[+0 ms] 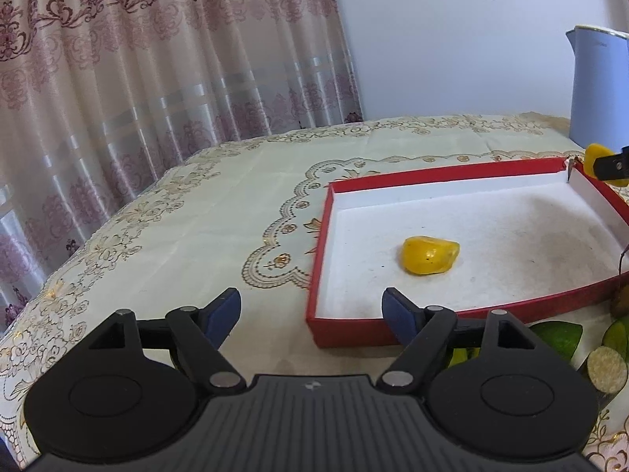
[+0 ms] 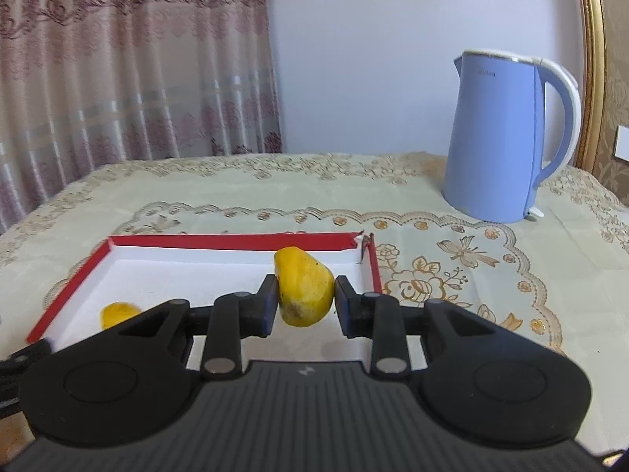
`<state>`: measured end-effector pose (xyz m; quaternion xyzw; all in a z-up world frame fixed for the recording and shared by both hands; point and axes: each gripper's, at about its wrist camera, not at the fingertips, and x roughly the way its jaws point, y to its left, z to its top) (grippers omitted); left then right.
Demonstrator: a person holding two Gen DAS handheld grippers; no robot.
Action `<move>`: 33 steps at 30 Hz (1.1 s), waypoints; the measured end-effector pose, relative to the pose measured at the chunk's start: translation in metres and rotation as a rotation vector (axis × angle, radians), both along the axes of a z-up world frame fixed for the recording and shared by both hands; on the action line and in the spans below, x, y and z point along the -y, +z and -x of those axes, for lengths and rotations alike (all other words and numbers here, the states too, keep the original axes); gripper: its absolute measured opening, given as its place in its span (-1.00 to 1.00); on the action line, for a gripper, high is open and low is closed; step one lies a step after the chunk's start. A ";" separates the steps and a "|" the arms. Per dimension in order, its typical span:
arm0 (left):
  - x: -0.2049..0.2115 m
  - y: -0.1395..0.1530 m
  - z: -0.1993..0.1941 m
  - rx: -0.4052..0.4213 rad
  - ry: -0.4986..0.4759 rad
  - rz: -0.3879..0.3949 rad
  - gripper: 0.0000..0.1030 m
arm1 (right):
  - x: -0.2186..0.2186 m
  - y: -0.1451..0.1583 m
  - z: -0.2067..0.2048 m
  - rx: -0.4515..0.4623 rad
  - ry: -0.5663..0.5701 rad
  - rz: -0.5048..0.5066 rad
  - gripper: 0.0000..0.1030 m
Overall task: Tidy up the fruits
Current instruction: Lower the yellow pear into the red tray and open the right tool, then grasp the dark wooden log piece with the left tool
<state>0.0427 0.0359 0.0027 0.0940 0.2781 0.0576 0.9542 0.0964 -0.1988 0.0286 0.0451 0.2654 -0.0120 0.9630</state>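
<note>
a: where's the fruit right now?

b: the right hand-held gripper point(image 2: 302, 299) is clamped on a yellow, pear-shaped piece of fruit point(image 2: 303, 289), one pad on each side, near the centre of the right wrist frame. behind it sits the shallow red cardboard box with a white inside point(image 2: 236, 240), and the fruit looks to be held above the box's right half.

a: and the other one?

b: the left hand-held gripper point(image 1: 310, 312) is spread wide with nothing between its blue pads point(image 1: 224, 310), at the bottom of its frame, straddling the box's near left corner. a second rounded yellow fruit point(image 1: 430, 255) already lies on the white floor of the box, centre right of the left wrist frame.

a: so how should the placing go?

b: i'd judge the step is setting the held fruit into the box. lower it until it nearly rests on the white floor, away from the fruit already there and clear of the red wall with the torn corner point(image 2: 363, 238), then let go gently so it doesn't roll. it's narrower at the top, so it will likely tip onto its side.

a: anything else on the embroidered cream tablecloth surface point(image 2: 452, 267)?

b: green cut fruit pieces point(image 1: 558, 334) at the lower right of the left wrist frame, outside the box, probably next. a light blue electric kettle point(image 2: 495, 137) stands upper right, well apart from the work.
</note>
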 end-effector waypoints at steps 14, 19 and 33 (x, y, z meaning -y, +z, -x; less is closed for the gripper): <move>-0.019 0.003 0.017 0.016 -0.003 0.058 0.53 | 0.003 -0.002 0.014 0.003 -0.036 -0.009 0.19; -0.031 -0.002 0.043 0.044 -0.140 0.145 0.53 | 0.009 0.018 0.080 0.134 -0.022 -0.041 0.19; 0.002 -0.004 0.073 0.070 -0.370 0.142 0.53 | 0.017 -0.018 0.171 0.100 0.030 -0.079 0.10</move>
